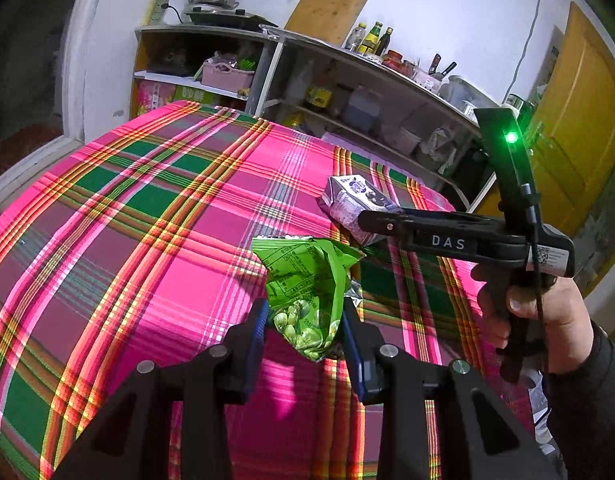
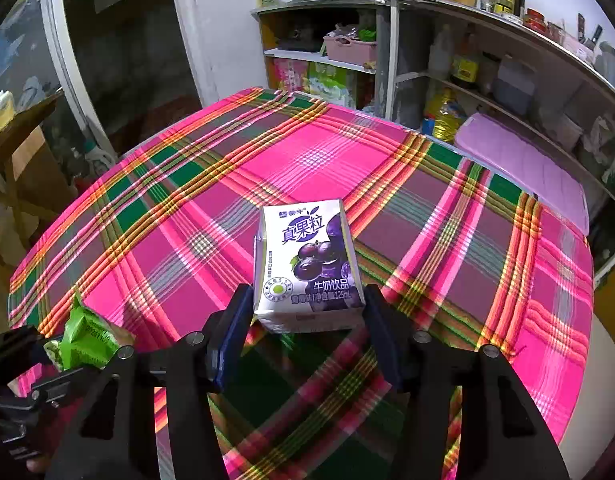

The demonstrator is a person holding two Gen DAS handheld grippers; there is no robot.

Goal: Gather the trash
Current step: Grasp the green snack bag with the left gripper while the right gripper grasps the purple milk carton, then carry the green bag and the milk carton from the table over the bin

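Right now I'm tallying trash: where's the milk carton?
In the right wrist view the milk carton lies on the plaid tablecloth, between the right gripper pads, right of the green snack bag.

Plaid-clothed table (image 2: 315, 160), milk carton (image 2: 307, 264) on it

Snack bag (image 1: 307, 292) & milk carton (image 2: 307, 264) on table (image 2: 327, 160), bag left of carton.

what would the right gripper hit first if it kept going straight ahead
The purple milk drink carton, already between the right gripper fingers; past it only plaid tablecloth, though depth is unclear.
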